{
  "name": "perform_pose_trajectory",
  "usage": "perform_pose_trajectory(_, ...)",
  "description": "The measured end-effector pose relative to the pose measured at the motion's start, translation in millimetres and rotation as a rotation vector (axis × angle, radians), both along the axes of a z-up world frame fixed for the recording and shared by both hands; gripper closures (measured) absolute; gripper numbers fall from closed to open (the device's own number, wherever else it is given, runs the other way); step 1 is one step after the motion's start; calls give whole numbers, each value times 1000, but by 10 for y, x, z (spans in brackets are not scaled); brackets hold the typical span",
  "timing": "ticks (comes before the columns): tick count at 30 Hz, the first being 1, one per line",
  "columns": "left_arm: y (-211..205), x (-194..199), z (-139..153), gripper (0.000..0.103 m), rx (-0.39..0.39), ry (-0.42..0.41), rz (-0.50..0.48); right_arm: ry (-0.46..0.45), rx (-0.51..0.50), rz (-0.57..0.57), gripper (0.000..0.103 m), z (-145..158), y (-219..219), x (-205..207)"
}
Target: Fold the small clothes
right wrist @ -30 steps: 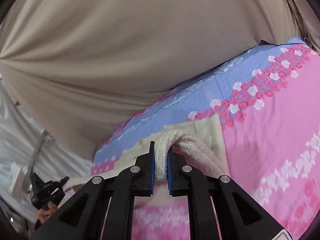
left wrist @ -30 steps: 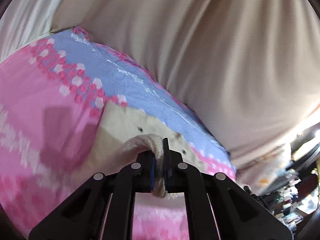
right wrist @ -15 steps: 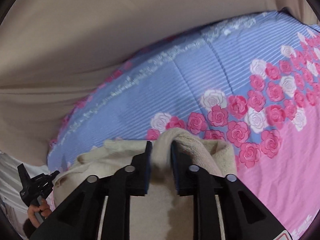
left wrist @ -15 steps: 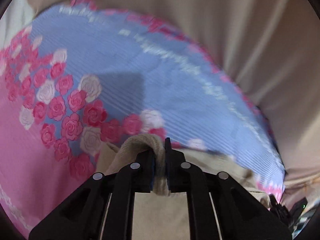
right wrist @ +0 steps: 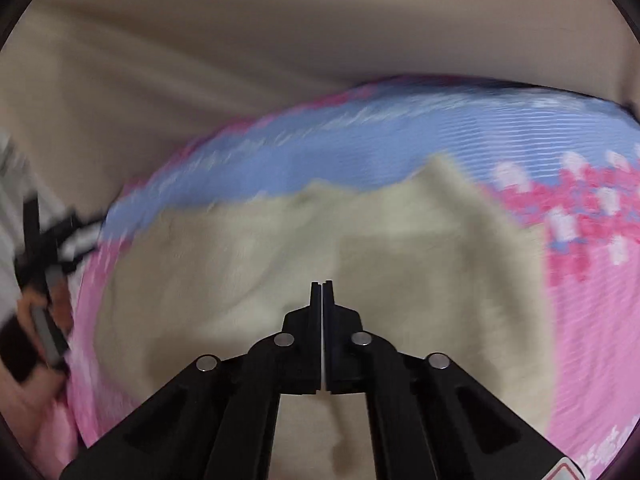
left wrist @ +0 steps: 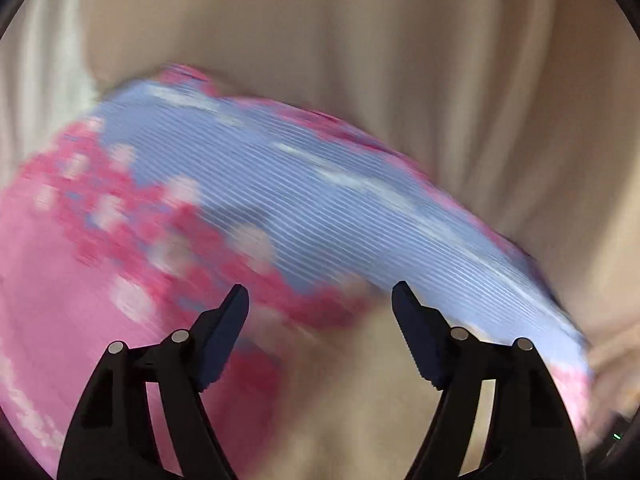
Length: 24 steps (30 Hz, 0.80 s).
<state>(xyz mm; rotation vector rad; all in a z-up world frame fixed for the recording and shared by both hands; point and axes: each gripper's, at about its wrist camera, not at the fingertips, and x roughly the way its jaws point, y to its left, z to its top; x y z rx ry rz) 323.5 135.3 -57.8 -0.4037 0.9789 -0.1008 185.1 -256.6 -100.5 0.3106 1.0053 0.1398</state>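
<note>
A cream knit garment (right wrist: 360, 248) lies spread on the pink and blue floral bedspread (right wrist: 400, 148); in the left wrist view it shows blurred below the fingers (left wrist: 360, 392). My left gripper (left wrist: 320, 300) is open and empty just above the garment's edge. My right gripper (right wrist: 321, 286) is shut with nothing between its fingers, above the middle of the garment. Both views are blurred by motion.
A beige curtain (left wrist: 400, 60) hangs close behind the bed's far edge. The bedspread (left wrist: 320, 200) fills the left wrist view. The other hand-held gripper and the hand holding it (right wrist: 40, 280) show at the left edge of the right wrist view.
Both grippers have let go of the garment's edge. The left gripper opened wide; the right gripper released and shut empty. The garment now lies flat on the bed and both grippers have pulled back.
</note>
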Motion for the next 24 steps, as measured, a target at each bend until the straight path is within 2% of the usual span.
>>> perform_pose_trajectory(2, -296, -205, -4, 28, -25, 16, -130, 40, -120, 113, 103, -180, 343, 108)
perform_pose_trajectory(4, -640, -361, -156, 23, 7, 62, -224, 81, -200, 84, 103, -377, 348, 306)
perform_pose_trajectory(6, -887, -411, -387, 23, 88, 104, -273, 91, -157, -7, 103, -467, 95, 453)
perform_pose_trajectory(7, -922, -400, -541, 23, 190, 126, -261, 104, -143, -100, 103, -441, -101, 503)
perform_pose_trajectory(8, -901, -354, -631, 32, 262, 136, -218, 103, -157, -173, 103, -390, -256, 502)
perform_pose_trajectory(9, -803, -297, -703, 35, 286, 149, -164, 93, -156, -217, 101, -325, -371, 482)
perform_pose_trajectory(10, -668, -239, -714, 34, 221, 137, -121, 85, -136, -251, 99, -253, -524, 431)
perform_pose_trajectory(11, -582, -191, -679, 35, 189, 124, -94, 87, -121, -256, 99, -207, -595, 384)
perform_pose_trajectory(12, -550, -138, -640, 35, 193, 116, -85, 82, -105, -240, 99, -159, -633, 337)
perform_pose_trajectory(14, -617, -9, -584, 34, 307, 87, -80, 66, -109, -167, 99, -101, -591, 298)
perform_pose_trajectory(15, -661, 48, -594, 28, 354, 77, -78, 61, -125, -124, 99, -122, -561, 304)
perform_pose_trajectory(16, -742, 153, -679, 27, 372, 99, -85, 70, -165, -95, 99, -202, -534, 358)
perform_pose_trajectory(18, -726, 354, -818, 25, 348, 172, -91, 174, -239, -141, 103, -468, -642, 576)
perform_pose_trajectory(20, -675, 470, -836, 23, 327, 189, -62, 164, -171, -223, 103, -461, -875, 614)
perform_pose_trajectory(21, -658, 450, -775, 24, 308, 191, -53, 153, -193, -258, 99, -386, -893, 623)
perform_pose_trajectory(23, -612, 347, -559, 26, 229, 137, -34, 96, -184, -249, 90, -191, -845, 585)
perform_pose_trajectory(24, -608, 279, -413, 25, 195, 95, -50, 87, -157, -228, 89, -155, -805, 574)
